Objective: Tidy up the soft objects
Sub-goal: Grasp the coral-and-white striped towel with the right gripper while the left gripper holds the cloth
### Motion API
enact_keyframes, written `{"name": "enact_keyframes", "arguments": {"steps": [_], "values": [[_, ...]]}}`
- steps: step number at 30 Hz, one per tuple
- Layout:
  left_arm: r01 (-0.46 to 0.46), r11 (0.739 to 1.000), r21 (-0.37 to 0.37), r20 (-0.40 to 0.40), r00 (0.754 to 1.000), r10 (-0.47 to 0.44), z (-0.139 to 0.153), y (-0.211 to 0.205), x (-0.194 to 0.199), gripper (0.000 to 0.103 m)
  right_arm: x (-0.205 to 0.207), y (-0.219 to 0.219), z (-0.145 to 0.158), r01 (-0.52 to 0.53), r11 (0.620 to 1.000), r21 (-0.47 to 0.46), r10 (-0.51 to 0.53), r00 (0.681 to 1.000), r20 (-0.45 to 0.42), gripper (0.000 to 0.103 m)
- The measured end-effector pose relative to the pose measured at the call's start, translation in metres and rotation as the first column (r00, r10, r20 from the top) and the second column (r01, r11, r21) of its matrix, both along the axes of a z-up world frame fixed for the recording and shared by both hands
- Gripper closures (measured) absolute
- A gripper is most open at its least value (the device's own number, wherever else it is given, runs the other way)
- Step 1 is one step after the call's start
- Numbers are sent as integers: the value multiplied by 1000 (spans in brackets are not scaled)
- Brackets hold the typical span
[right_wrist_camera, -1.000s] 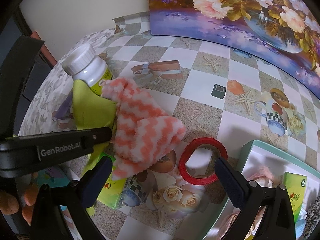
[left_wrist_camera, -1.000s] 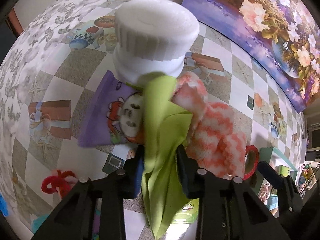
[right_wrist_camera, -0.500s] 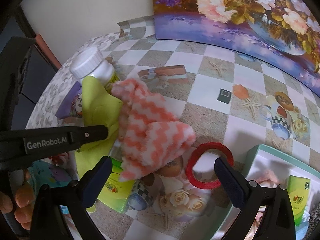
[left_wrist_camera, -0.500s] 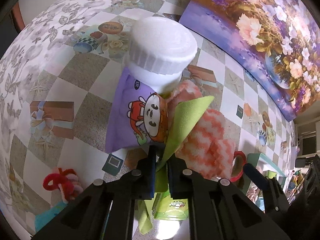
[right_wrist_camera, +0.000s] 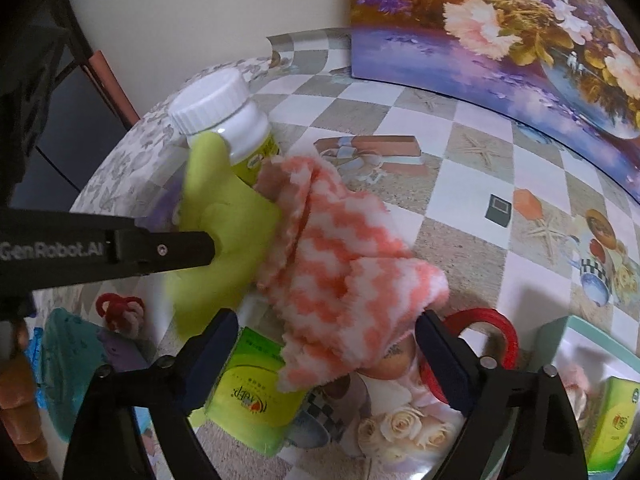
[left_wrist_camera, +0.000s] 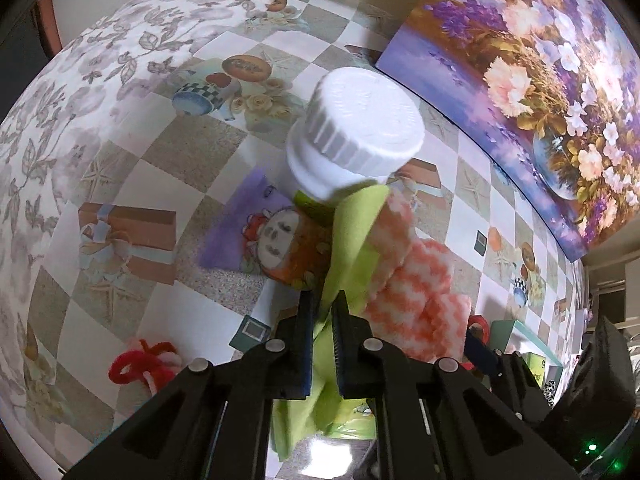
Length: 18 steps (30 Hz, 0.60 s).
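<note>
Left wrist view: the left tool (left_wrist_camera: 323, 316) has its jaws pressed together on a lime-green cloth (left_wrist_camera: 352, 248), which runs from between the pads up toward the white-capped bottle (left_wrist_camera: 356, 128) and hangs down below the fingers. Just to the right of the green cloth, touching it, lies an orange-and-white zigzag fluffy cloth (left_wrist_camera: 416, 288) on the table (left_wrist_camera: 132, 176). A purple cartoon-print pouch (left_wrist_camera: 260, 240) lies at the foot of the bottle, to the left of the green cloth. A red-and-pink yarn piece (left_wrist_camera: 144, 364) sits apart at lower left. A flower painting (left_wrist_camera: 540, 60) leans at the back.

Right wrist view: the right tool (right_wrist_camera: 326, 340) is closing, its jaws still wide apart; the lower edge of the fluffy cloth (right_wrist_camera: 340, 280) lies between the two fingers, and the pads do not press it. The green cloth (right_wrist_camera: 224, 224) is pinched by the left tool (right_wrist_camera: 200, 246), which enters from the left, and drapes against the bottle (right_wrist_camera: 224, 116). A green packet (right_wrist_camera: 248, 388) lies flat under the fluffy cloth's edge, beside the left finger. A red tape ring (right_wrist_camera: 492, 320) lies just behind the right finger. At lower right stands a teal-rimmed box (right_wrist_camera: 568, 328) with another green packet inside.
</note>
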State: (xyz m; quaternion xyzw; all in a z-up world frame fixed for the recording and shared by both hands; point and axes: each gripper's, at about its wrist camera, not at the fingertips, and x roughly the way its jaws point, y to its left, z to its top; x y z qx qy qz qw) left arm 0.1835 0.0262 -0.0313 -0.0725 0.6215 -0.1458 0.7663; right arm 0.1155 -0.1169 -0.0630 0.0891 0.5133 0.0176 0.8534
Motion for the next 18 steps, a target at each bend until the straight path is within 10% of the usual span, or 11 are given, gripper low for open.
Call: {"name": "enact_keyframes", "arguments": {"steps": [14,18], "values": [[-4,1000,30,-55,998,6,-15,-4,4,92,2,-4,-4,9,999,34,-9,1000,9,34],[13,999,47,-71,997,-9,-22,-11,3,74,1,-8,-3,24,998,50,-25,1000,11,43]]}}
